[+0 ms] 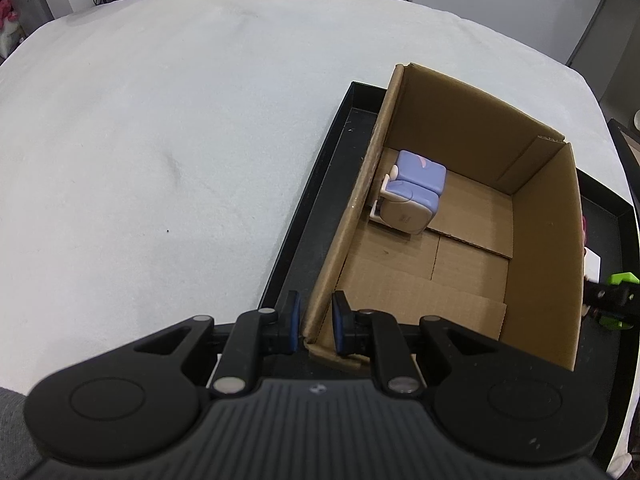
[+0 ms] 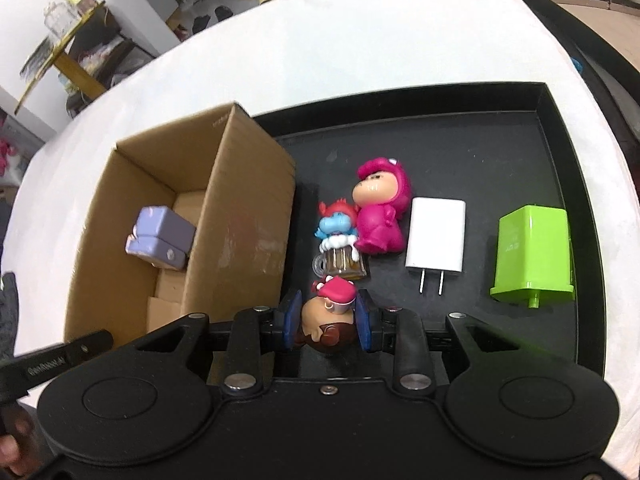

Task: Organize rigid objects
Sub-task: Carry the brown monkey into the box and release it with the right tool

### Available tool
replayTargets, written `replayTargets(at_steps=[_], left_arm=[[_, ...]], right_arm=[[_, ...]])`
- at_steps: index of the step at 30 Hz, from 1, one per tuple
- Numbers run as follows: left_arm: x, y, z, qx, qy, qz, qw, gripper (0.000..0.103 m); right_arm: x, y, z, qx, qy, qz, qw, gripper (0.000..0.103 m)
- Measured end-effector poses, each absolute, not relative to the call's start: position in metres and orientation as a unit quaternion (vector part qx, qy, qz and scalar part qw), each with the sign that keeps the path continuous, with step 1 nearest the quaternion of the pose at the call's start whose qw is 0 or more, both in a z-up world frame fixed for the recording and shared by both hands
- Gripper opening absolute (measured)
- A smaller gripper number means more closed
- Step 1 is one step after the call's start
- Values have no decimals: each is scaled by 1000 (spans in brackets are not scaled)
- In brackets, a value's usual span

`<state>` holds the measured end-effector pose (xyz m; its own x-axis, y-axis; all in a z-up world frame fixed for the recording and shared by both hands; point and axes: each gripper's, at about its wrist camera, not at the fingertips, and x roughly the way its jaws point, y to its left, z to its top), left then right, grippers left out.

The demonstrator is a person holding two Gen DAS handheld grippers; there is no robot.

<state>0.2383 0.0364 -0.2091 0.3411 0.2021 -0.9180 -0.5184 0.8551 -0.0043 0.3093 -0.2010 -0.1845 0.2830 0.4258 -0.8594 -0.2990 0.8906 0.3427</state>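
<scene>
Right wrist: figurine cap-end forward.
</scene>
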Motion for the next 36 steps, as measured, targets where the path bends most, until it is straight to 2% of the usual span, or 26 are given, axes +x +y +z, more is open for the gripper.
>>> replayTargets(at_steps=[21, 36], left_arm=[[234, 39, -207, -144, 527, 207, 812, 15], [235, 39, -208, -140, 529, 202, 812, 15]], right_arm=[[307, -210, -123, 112, 463, 236, 847, 29], [306, -201, -111, 129, 436, 276, 847, 29]])
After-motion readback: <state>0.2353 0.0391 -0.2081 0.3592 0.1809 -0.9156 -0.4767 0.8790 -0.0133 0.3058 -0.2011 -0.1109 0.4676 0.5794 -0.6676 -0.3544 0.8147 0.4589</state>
